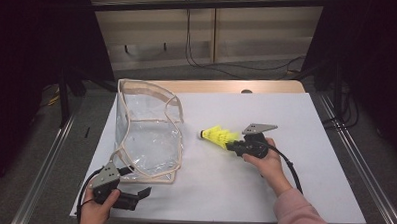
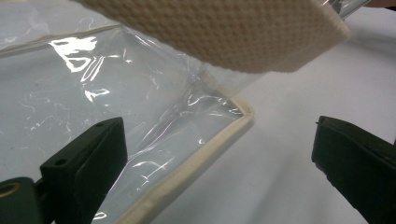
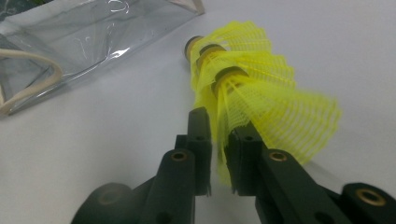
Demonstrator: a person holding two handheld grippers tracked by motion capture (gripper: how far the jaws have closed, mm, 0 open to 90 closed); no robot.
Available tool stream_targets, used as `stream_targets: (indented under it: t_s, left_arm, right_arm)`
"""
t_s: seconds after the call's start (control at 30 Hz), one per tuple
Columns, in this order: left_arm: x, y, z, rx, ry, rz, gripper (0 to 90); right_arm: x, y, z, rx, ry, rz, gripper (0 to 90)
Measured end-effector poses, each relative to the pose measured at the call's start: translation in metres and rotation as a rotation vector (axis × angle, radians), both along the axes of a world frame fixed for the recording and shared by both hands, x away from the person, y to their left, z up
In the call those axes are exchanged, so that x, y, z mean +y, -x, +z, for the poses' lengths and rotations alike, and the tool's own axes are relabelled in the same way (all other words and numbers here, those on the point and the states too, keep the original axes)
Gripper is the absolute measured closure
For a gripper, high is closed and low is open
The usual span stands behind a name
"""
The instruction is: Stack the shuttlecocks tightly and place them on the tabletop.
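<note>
Your right gripper [image 1: 234, 144] sits right of centre on the white worktop [image 1: 286, 120], fingers [image 3: 201, 140] pressed onto the skirt of a nested stack of yellow mesh-skirted shuttlecocks with dark cork tips [image 1: 214, 135]. In the right gripper view the stack [image 3: 252, 84] shows at least three skirts fitted one inside another; the fingers pinch the yellow mesh of the rearmost skirt between them. The cork tips point away from your hand toward the clear plastic bag with cream fabric trim and handles [image 1: 148, 130]. In the high view the stack lies nearly level, just right of the bag and apart from it; whether it rests on the worktop or is lifted off it cannot be told.

The bag stands upright on the left half of the worktop, its mouth open upward, with one cream handle drooping down its front.

Your left gripper [image 1: 138, 195] is at the near left edge of the worktop, just in front of the bag's near bottom corner. Its fingers [image 2: 88, 163] are spread wide and hold nothing. In the left gripper view the bag's trimmed bottom corner [image 2: 238, 116] lies between them and a little ahead, one finger over the clear plastic, the other over bare worktop. A cream woven handle strap [image 2: 224, 32] crosses the top of that view, close to the camera.
</note>
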State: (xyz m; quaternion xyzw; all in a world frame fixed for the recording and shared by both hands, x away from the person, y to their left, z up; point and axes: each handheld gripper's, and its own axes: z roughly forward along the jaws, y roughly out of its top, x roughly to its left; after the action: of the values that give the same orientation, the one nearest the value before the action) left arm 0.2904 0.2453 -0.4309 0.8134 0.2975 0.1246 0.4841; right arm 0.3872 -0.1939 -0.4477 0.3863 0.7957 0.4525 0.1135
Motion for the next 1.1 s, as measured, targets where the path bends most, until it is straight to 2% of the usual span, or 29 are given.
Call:
stream_targets:
  t_s: [0.3,0.4,0.53,0.8,0.97,1.07,1.1]
  left_arm:
    - [0.000,0.000,0.000,-0.001,-0.001,0.002,3.2]
    - [0.000,0.000,0.000,0.000,-0.011,0.005,3.2]
    - [0.000,0.000,0.000,-0.001,-0.001,0.002,3.2]
    - [0.000,0.000,0.000,-0.001,-0.001,0.002,3.2]
    - [0.000,0.000,0.000,-0.001,-0.011,0.007,3.3]
    - [0.000,0.000,0.000,-0.002,-0.010,0.007,3.3]
    - [-0.001,0.001,0.000,0.001,0.004,0.013,3.3]
  right_arm:
    - [-0.004,0.004,0.000,0.005,-0.001,0.000,80.2]
    - [-0.003,0.004,0.000,0.002,-0.004,0.007,88.4]
    - [-0.001,0.005,-0.001,0.010,-0.002,0.008,89.8]
    - [0.000,0.005,0.002,0.002,-0.058,-0.002,90.0]
    - [0.004,0.006,0.001,0.012,-0.053,0.004,90.0]
    - [0.006,0.006,-0.001,0.014,-0.044,0.007,89.6]
    - [0.007,0.006,-0.002,0.018,-0.041,0.010,89.3]
